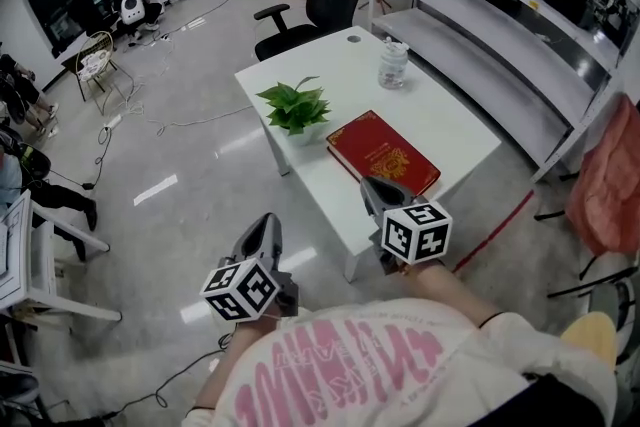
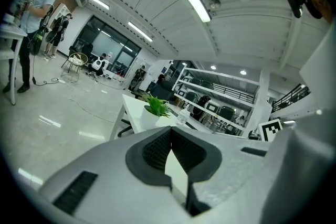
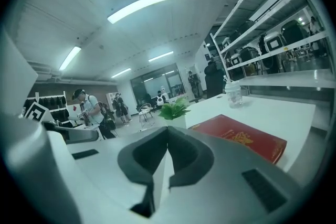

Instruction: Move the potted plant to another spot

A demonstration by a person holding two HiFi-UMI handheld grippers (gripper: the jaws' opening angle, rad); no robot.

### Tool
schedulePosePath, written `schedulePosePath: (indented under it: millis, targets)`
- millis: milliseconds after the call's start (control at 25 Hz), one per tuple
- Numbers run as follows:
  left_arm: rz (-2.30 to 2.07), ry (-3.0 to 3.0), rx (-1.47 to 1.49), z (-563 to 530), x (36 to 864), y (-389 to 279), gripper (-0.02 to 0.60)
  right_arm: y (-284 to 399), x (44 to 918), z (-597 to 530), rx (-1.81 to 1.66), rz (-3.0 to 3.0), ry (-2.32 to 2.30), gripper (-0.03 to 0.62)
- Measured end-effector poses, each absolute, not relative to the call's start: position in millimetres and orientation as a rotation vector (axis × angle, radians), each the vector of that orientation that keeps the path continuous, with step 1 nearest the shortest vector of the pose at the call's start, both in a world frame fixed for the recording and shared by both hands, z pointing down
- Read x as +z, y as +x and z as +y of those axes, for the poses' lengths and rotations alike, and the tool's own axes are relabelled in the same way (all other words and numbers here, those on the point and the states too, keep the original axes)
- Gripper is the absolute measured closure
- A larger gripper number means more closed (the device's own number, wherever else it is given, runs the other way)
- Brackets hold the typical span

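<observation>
On the white table (image 1: 450, 130), beside a red book (image 1: 382, 153), the potted plant (image 1: 296, 110) was seen untouched. The left gripper (image 1: 268, 227) and right gripper (image 1: 376, 187) were held shut and empty, short of it. The approach was judged in hand, with jaws to be opened next.

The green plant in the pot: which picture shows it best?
The head view: the potted plant stands whole on the white table beside the red book. The left gripper view and the right gripper view show it small and far off, pot partly behind the jaws.
</observation>
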State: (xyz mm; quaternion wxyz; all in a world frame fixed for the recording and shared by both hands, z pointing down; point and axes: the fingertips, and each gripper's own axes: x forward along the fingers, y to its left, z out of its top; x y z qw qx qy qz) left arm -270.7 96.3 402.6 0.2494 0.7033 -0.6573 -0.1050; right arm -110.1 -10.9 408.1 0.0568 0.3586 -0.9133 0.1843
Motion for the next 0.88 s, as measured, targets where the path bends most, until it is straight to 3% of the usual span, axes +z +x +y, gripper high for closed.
schedulePosePath:
  millis: [880]
  targets:
    - [-1.759,1.869,-0.291,120.0,422.9,-250.8,0.578,-83.6,441.3,4.8,0.647,-2.663,1.102,0.586]
